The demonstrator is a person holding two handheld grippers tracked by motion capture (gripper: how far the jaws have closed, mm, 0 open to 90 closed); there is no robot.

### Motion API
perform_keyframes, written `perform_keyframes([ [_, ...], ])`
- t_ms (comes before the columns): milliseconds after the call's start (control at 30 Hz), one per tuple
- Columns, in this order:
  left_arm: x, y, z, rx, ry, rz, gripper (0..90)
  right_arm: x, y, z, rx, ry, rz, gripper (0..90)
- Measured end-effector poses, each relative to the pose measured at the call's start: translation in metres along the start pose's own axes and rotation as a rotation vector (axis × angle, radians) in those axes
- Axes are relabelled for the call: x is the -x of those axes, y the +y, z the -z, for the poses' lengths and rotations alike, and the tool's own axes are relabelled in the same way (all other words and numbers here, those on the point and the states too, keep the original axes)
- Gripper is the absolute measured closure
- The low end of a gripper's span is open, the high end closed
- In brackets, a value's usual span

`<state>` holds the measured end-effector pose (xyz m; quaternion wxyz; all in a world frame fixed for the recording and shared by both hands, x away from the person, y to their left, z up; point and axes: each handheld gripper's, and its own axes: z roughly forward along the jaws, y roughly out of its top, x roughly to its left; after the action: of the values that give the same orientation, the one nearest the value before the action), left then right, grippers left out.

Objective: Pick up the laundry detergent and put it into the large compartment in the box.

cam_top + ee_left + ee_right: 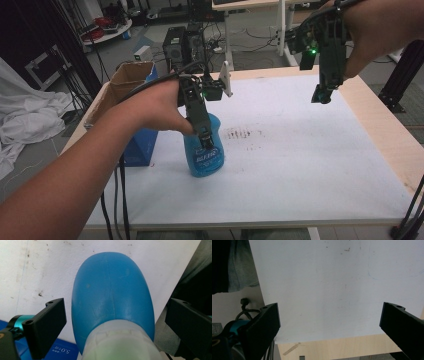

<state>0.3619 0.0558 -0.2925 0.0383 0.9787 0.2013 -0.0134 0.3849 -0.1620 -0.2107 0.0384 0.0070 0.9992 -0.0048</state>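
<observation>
White table top (300, 150) — left gripper (206, 141) spread around blue bottle (204, 159).

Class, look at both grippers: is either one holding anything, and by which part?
Nothing is held. The left gripper stands open around the blue bottle near its white neck; the right gripper is open and empty.

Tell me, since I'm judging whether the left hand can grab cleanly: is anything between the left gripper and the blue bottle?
Nothing visible. The left gripper hangs right over the blue bottle, its jaws spread open on either side of the pale neck, with bare white table around it. The blue box sits off to one side.
</observation>
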Motion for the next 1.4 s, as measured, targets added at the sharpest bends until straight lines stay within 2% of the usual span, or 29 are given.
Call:
perform_keyframes([
  [167,0.0000,0.0000,0.0001,0.000,0.002,0.001,3.6,0.0001,0.0005,0.0001,0.003,0.001,0.004,2.1],
  [233,0.0001,0.0000,0.0001,-0.002,-0.001,-0.002,9.5,0.0002,0.0004,0.0003,0.003,0.000,0.002,2.1],
  [533,0.0000,0.0011,-0.0011,-0.006,0.001,-0.002,9.6,0.0007,0.0012,-0.0005,-0.001,0.002,0.000,2.1],
  [1033,-0.0005,0.0019,-0.0031,-0.014,0.005,-0.008,16.4,0.0017,0.0041,-0.0022,-0.004,0.007,0.004,2.1],
  [1400,-0.0010,0.0030,-0.0047,-0.023,0.000,-0.005,24.5,0.0019,0.0043,-0.0028,-0.006,0.005,0.001,2.1],
])
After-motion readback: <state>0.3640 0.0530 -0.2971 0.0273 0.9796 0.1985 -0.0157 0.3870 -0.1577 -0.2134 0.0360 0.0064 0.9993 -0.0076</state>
